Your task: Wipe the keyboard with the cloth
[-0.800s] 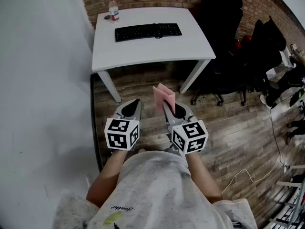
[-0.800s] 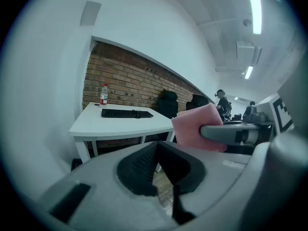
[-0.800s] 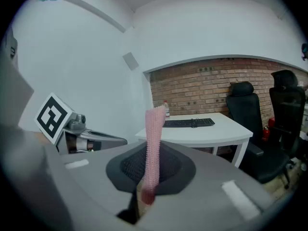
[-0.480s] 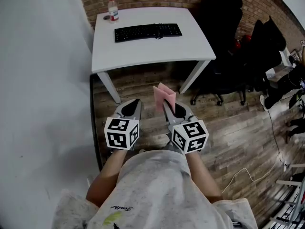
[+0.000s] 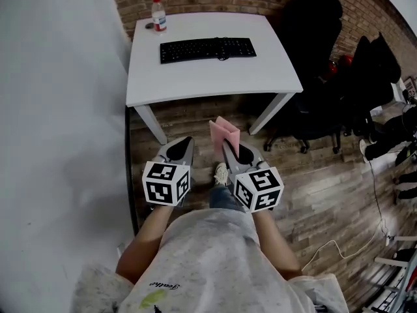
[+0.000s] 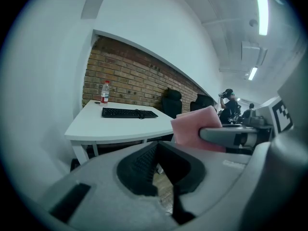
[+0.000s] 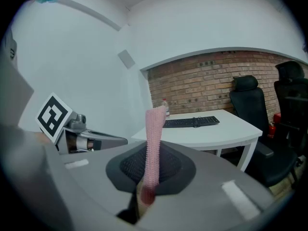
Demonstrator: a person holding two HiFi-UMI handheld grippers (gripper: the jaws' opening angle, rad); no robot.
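A black keyboard (image 5: 207,49) lies on the white table (image 5: 208,77) ahead of me, also seen as the keyboard (image 6: 129,113) in the left gripper view and the keyboard (image 7: 191,122) in the right gripper view. My right gripper (image 5: 226,147) is shut on a folded pink cloth (image 5: 224,131), which stands up between its jaws as the cloth (image 7: 154,143). The left gripper (image 5: 180,146) is shut with nothing in it, held beside the right one, over the wooden floor short of the table. From the left gripper view the cloth (image 6: 195,127) shows at the right.
A plastic bottle (image 5: 158,14) stands at the table's far left corner by the brick wall. Black office chairs (image 5: 313,57) stand right of the table. A white wall runs along the left. Cables (image 5: 345,240) lie on the floor at the right.
The view has shifted slightly toward the table; a shoe now shows on the floor between the grippers. Both grippers hold the same pose, cloth still gripped.
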